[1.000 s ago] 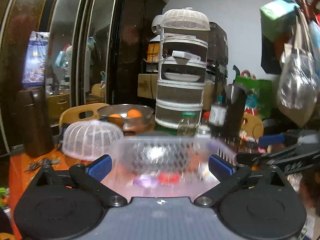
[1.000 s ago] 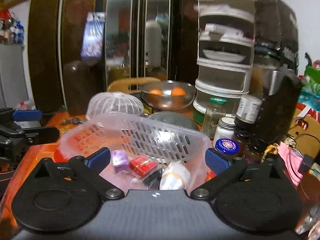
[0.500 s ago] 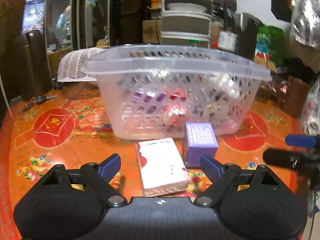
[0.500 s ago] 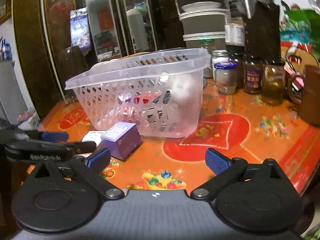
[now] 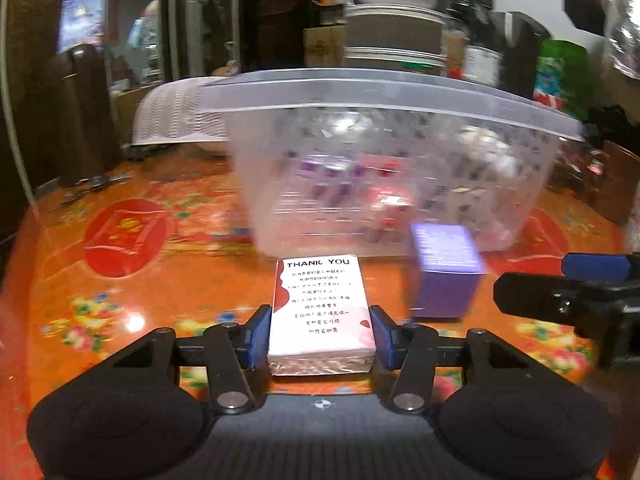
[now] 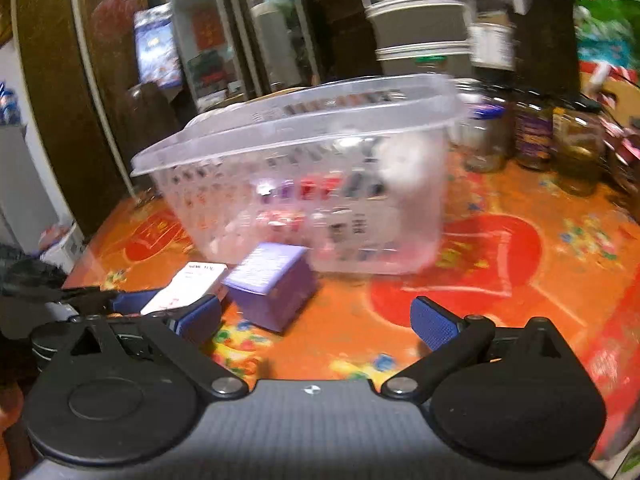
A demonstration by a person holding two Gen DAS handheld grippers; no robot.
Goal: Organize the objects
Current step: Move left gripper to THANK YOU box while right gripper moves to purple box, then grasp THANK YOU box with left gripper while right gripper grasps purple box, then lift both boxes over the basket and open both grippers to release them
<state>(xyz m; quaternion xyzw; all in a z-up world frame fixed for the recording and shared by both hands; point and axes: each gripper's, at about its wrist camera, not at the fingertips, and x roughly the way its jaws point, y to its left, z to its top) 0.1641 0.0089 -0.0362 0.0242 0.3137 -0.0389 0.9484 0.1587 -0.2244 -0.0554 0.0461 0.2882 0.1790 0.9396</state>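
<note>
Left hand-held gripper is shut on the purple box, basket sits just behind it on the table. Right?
Not quite. In the left wrist view the left hand-held gripper is shut on the white "THANK YOU" pack, not the purple box, which stands free beside it. The basket does sit just behind on the table.

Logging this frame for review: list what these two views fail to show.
- Basket contents: both views, motion-blurred behind perforated walls.
- Purple box lettering: blurred in both.
- Tissue pack: right view, partly hidden by the left gripper.
- Jars' labels: right view, blurred.
- Right gripper: left view, cut by the edge.
</note>
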